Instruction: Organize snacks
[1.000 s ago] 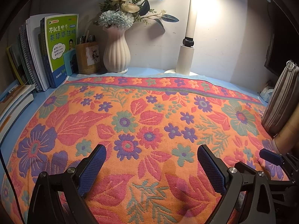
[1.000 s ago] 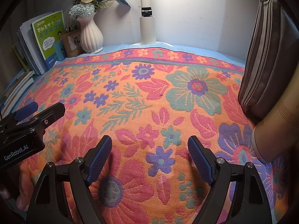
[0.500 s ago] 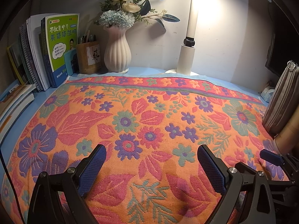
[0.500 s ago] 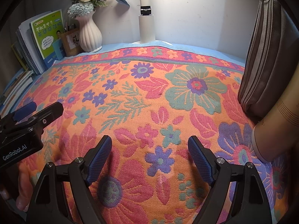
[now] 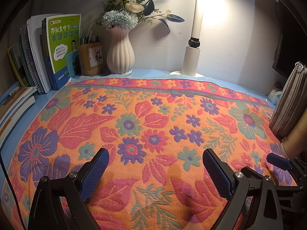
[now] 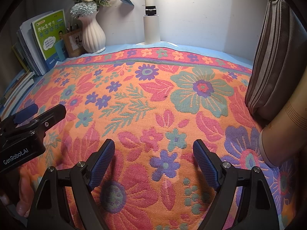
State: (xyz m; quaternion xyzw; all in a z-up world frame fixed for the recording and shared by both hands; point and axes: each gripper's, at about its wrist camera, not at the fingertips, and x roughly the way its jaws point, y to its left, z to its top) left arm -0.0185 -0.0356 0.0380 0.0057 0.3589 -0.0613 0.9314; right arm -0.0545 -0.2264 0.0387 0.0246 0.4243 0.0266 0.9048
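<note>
Hovering low over the flowered cloth (image 5: pixel 153 115), the left gripper (image 5: pixel 155 164) and the right gripper (image 6: pixel 153 157) both stand with jaws spread wide and nothing between them. No snack is recognisable in either view; along the right edge a tan cylinder (image 6: pixel 284 130) lies beside a grey zippered pouch (image 6: pixel 274 61), what it holds I cannot tell. At the back wall stand a white ribbed vase (image 5: pixel 120 53), a lamp post (image 5: pixel 193 57), and books (image 5: pixel 57 53).

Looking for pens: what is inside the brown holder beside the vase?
Dark pen or brush tips stick out of the brown holder beside the white vase. Its wall hides everything lower down.
</note>
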